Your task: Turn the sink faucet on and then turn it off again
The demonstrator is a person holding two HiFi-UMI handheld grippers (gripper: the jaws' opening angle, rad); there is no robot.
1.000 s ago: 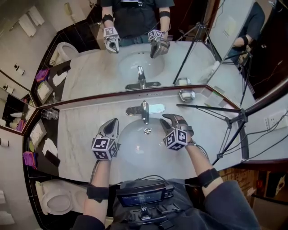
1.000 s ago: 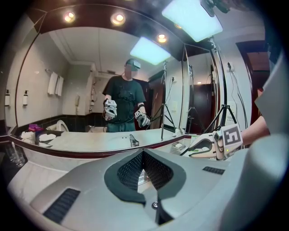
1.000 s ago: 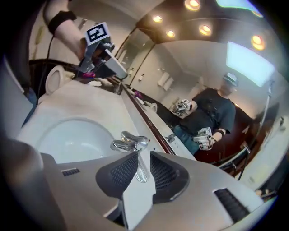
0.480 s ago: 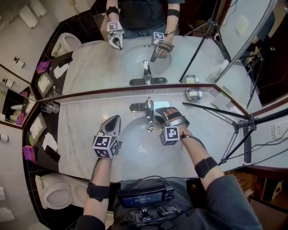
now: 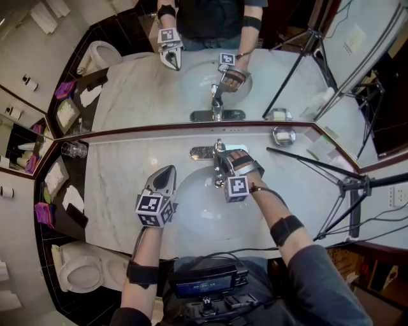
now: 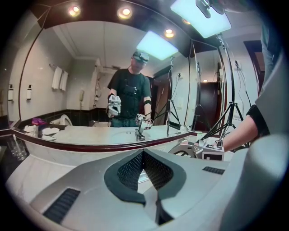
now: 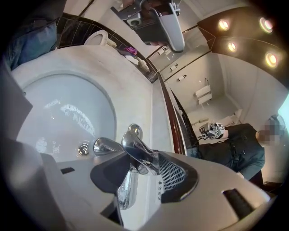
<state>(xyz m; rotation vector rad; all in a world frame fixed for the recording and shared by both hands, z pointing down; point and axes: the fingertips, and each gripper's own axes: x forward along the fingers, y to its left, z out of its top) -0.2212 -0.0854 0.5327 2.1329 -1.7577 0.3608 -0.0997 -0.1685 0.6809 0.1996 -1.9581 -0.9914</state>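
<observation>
Overhead, faucet (image 5: 204,153) hides between right gripper's (image 5: 223,164) just-opened fingers (image 7: 178,173).

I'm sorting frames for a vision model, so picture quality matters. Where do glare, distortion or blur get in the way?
Head view: sharp and evenly lit, though the wide lens bows the mirror border. Left gripper view: heavy fisheye, dark corners, ceiling lights blown out. Right gripper view: white reflections streak the basin, highlights glint on the chrome faucet, edges darken.
</observation>
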